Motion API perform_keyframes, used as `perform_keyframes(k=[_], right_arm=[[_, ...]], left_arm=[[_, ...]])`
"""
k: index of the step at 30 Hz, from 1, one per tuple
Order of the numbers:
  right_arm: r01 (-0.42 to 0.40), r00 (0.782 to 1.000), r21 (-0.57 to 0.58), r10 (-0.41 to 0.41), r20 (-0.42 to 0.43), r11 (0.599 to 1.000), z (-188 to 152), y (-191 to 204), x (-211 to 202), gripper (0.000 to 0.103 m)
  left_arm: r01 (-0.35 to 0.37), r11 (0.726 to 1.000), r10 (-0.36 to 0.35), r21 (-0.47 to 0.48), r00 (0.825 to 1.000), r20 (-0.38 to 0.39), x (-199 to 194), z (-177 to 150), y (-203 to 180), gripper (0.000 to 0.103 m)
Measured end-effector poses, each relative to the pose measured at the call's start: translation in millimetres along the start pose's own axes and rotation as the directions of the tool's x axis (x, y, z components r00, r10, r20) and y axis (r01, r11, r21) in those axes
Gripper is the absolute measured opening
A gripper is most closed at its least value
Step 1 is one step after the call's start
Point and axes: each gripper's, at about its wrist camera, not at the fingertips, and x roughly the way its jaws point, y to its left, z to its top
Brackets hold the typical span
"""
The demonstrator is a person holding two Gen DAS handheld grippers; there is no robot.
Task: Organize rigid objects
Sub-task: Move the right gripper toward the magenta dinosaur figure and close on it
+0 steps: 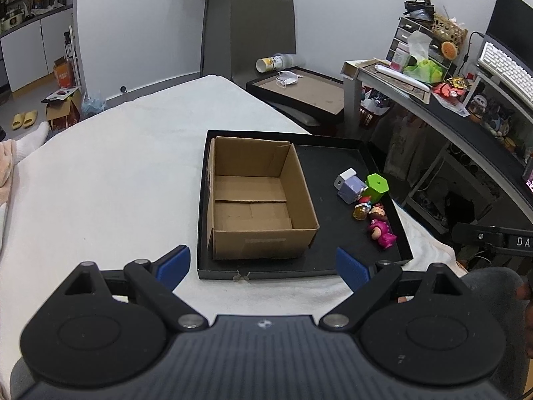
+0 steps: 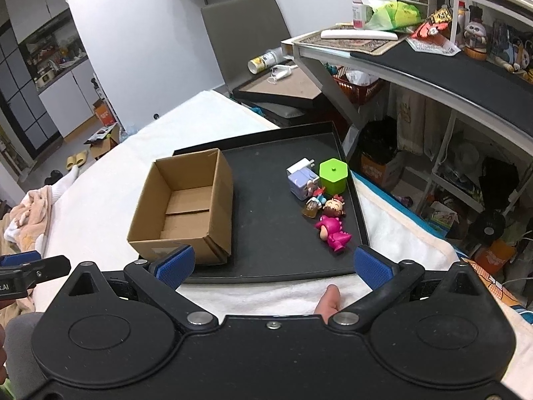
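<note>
An empty cardboard box (image 1: 256, 200) (image 2: 186, 206) sits in the left half of a shallow black tray (image 1: 333, 260) (image 2: 266, 250) on a white-covered table. In the tray's right half lie a lilac plug adapter (image 1: 349, 186) (image 2: 301, 180), a green hexagonal container (image 1: 377, 187) (image 2: 333, 175), a small amber bottle figure (image 1: 361, 210) (image 2: 313, 207) and a pink doll (image 1: 381, 228) (image 2: 333, 225). My left gripper (image 1: 263, 268) is open, hovering short of the tray's near edge. My right gripper (image 2: 273, 266) is open too, just before the near edge, with the doll a little beyond its right finger.
A cluttered desk (image 2: 416, 56) with shelves stands to the right. Behind the table sits a second dark tray (image 1: 299, 90) holding a mask and a tipped can. A chair back (image 1: 263, 30) rises at the far side. A person's socked foot (image 1: 31, 140) rests at the left.
</note>
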Motion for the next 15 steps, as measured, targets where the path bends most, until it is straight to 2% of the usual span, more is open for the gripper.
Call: perform_keyframes(k=[9,15], right_arm=[[0.026,0.999,0.015,-0.026,-0.04,1.0,12.7,-9.3,24.5,0.103],[0.029,0.998,0.044,-0.026,-0.062,0.999,22.8,-20.0,41.7,0.103]], left_arm=[[-0.054,0.997,0.052,-0.056,0.998,-0.035,27.9,14.3,21.1,0.093],[-0.058,0.995,0.053,-0.079,0.997,-0.062,45.1,23.5,29.9,0.093]])
